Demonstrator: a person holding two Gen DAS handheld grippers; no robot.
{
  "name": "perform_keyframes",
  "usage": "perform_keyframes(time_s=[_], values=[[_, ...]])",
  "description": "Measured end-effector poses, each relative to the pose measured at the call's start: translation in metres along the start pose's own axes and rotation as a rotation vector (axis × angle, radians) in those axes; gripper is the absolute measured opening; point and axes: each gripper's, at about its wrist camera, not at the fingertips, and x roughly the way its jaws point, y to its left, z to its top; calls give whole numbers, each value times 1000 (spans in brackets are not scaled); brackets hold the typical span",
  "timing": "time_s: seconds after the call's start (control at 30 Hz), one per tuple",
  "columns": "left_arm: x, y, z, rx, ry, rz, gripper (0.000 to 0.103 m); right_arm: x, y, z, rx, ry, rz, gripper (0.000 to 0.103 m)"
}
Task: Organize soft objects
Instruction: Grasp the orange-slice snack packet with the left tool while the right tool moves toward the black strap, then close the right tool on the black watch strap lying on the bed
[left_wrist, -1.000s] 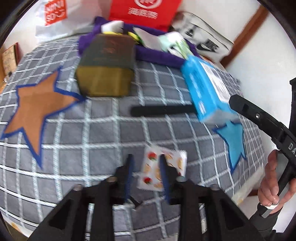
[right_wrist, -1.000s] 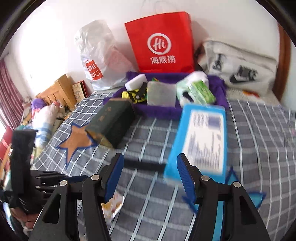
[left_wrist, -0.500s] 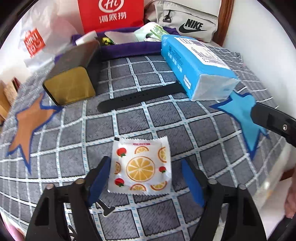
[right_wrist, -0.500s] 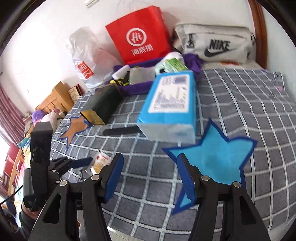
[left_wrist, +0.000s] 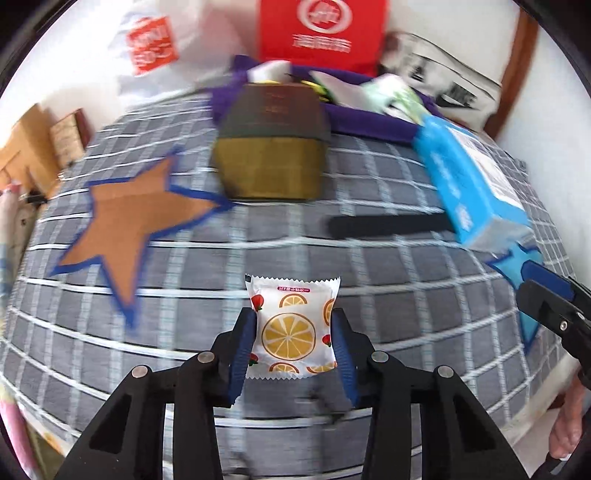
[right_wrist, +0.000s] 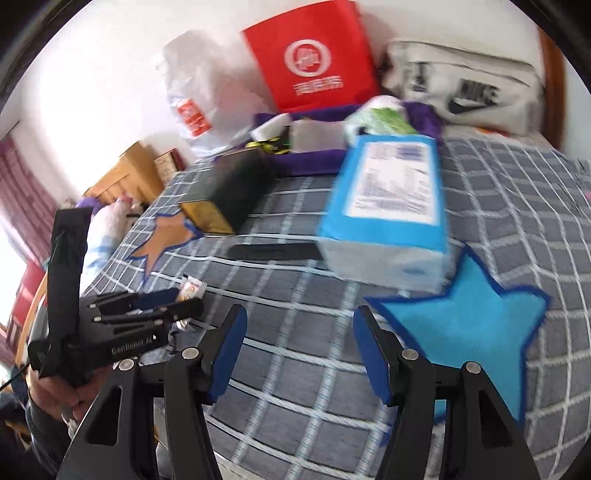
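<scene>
My left gripper (left_wrist: 293, 332) is shut on a white snack packet (left_wrist: 293, 326) printed with orange slices, holding it by its two sides just above the grey checked bed cover (left_wrist: 184, 332). In the right wrist view the left gripper (right_wrist: 177, 301) shows at the left with the packet (right_wrist: 192, 288) between its fingers. My right gripper (right_wrist: 297, 345) is open and empty above the cover, near the blue star patch (right_wrist: 469, 314). A blue tissue pack (left_wrist: 476, 188) lies at the right, also in the right wrist view (right_wrist: 391, 199).
A dark green and gold box (left_wrist: 271, 144) lies at the middle back. A black strap (left_wrist: 388, 225) lies beside the tissue pack. A purple tray (right_wrist: 314, 158) with several items, a red bag (right_wrist: 314, 55) and a grey Nike bag (right_wrist: 469, 88) stand behind. An orange star patch (left_wrist: 133, 218) is left.
My left gripper has closed from wide open onto the snack packet and swung left. My right gripper has shifted a little, still open.
</scene>
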Motion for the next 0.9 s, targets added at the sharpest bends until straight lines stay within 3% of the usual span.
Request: perform_keyframes(time_s=[0.2, 0.43, 0.67, 0.9], values=[[-2, 48, 1, -74, -9, 22, 39, 30, 48, 19, -191, 23, -2, 59], [7, 76, 8, -113, -10, -34, 40, 87, 77, 33, -401, 153, -76, 59], [15, 82, 11, -140, -17, -108, 40, 128, 78, 46, -453, 237, -102, 63], [18, 78, 14, -132, -30, -154, 41, 138, 73, 55, -453, 236, -62, 70]])
